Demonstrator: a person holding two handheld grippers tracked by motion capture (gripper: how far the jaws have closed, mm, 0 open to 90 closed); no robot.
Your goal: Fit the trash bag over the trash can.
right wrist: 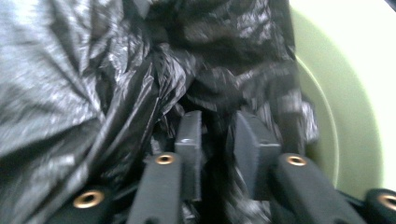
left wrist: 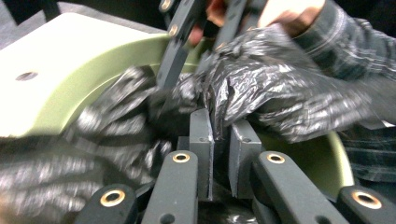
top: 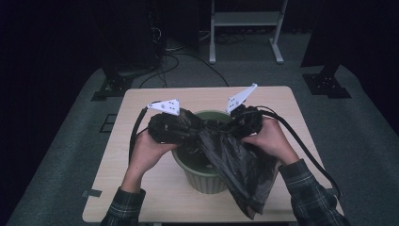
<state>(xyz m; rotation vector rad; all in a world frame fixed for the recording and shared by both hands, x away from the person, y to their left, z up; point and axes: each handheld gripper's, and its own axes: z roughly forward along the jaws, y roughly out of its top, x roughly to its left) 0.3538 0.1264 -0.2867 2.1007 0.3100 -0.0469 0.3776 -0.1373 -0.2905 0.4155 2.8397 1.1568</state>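
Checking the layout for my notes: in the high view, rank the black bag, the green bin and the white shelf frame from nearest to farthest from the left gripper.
1. Black bag: at the left gripper itself, over the bin.
2. Green bin: just below and right of it.
3. White shelf frame: on the floor beyond the table's far edge.

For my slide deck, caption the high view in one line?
Both hand-held grippers, left gripper and right gripper, work a black plastic bag over the green pot.
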